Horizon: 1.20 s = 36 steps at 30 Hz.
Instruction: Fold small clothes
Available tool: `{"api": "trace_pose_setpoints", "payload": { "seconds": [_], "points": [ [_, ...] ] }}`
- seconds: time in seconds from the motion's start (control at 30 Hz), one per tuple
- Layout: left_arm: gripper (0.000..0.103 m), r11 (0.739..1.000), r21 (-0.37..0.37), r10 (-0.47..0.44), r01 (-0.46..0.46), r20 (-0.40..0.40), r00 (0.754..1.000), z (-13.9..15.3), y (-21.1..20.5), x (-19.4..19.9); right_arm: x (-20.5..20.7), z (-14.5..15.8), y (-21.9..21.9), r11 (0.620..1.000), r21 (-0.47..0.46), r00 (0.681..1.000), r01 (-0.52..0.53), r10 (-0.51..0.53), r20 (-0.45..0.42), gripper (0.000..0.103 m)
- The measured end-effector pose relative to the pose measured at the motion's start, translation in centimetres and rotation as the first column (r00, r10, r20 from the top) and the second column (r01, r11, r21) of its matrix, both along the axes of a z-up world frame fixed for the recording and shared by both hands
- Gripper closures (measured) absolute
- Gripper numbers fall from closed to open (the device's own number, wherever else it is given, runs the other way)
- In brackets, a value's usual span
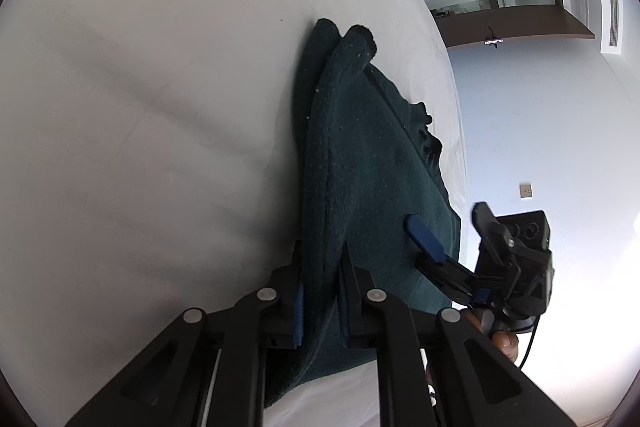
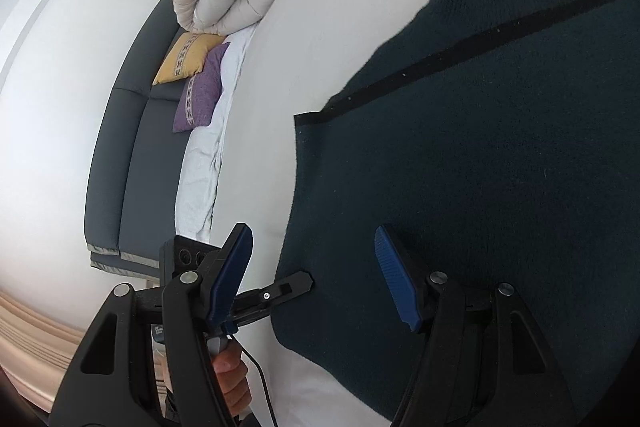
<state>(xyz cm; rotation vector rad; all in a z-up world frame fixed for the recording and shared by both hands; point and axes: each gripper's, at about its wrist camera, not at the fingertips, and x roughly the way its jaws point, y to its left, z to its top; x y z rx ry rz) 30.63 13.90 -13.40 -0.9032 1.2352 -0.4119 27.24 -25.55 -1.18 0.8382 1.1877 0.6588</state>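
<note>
Nearest the left wrist lens, the left hand-held gripper (image 1: 320, 301) has its 2 blue-padded fingers pressed together on a bunched edge of the dark green knit garment (image 1: 360, 163), so the cloth stands up in a ridge between them and runs away across the white bed (image 1: 140, 87). No earlier picture is given, so only the present pinch can be told.

From the right wrist view, the right hand-held gripper (image 2: 316, 275) is spread, with one pad over the garment (image 2: 480, 147) and the other off its edge, over the bare sheet (image 2: 340, 7); nothing is caught between them. The same tool shows in the left view, low at the right, with one blue finger lying over the cloth and a person's fingers around its handle.

The garment lies on the bed, mostly flat in the right view, with a black trim band and a wavy black-edged hem or collar at the far end. In the left view it looks doubled, with 2 layers showing at the far corner; whether that is a deliberate first fold I cannot tell.

My judgement: the fold is at an early stage. 1 corner is secured, the second grasp is not yet made, and carrying the edge over, flattening and squaring all seem left to do.
</note>
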Motion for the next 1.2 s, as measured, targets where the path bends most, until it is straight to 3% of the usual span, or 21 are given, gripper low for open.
{"api": "trace_pose_setpoints", "payload": {
  "seconds": [0.1,0.33,0.47,0.57,0.67,0.8,0.87,0.97,1.03,1.2],
  "points": [
    [0.091,1.000,0.004,0.007,-0.007,0.011,1.000,0.9,-0.5,0.1,1.5,-2.6,-0.2,0.999,0.039,0.998,0.012,-0.010,-0.054,0.041],
    [0.091,0.997,0.069,-0.048,0.042,0.089,0.995,6.6,-4.5,0.9,2.5,-3.1,-3.7,0.977,0.203,0.996,0.062,-0.047,-0.076,0.038],
    [0.091,0.985,0.121,-0.142,0.124,0.152,0.978,10.6,-10.8,1.8,3.0,-2.1,-9.9,0.956,0.263,0.991,0.132,-0.119,-0.068,0.035],
    [0.091,0.968,0.149,-0.228,0.202,0.186,0.956,12.0,-17.4,2.3,3.0,-1.9,-15.4,0.927,0.311,0.978,0.208,-0.191,-0.085,0.034],
    [0.090,0.938,0.182,-0.327,0.295,0.183,0.927,11.0,-24.6,2.3,2.6,-2.5,-20.3,0.907,0.317,0.960,0.278,-0.256,-0.112,0.028],
    [0.079,0.901,0.118,-0.433,0.418,0.177,0.884,9.1,-30.4,0.8,1.2,-4.3,-25.5,0.883,0.306,0.934,0.355,-0.322,-0.155,0.029],
    [0.054,0.902,0.076,-0.431,0.424,0.208,0.878,9.3,-30.3,0.3,0.8,-4.9,-27.1,0.867,0.340,0.931,0.364,-0.328,-0.160,0.029],
    [0.040,0.924,0.049,-0.379,0.379,0.249,0.891,10.4,-27.9,-0.2,0.8,-5.1,-27.8,0.877,0.326,0.935,0.353,-0.322,-0.146,0.029],
    [0.040,0.935,0.030,-0.347,0.352,0.266,0.899,10.7,-25.8,-0.2,1.0,-5.0,-27.8,0.891,0.310,0.943,0.332,-0.304,-0.136,0.029],
    [0.040,0.947,0.094,-0.322,0.308,0.243,0.915,9.3,-22.3,-0.3,1.6,-4.2,-26.7,0.930,0.209,0.953,0.302,-0.286,-0.101,0.029]
  ]
}}
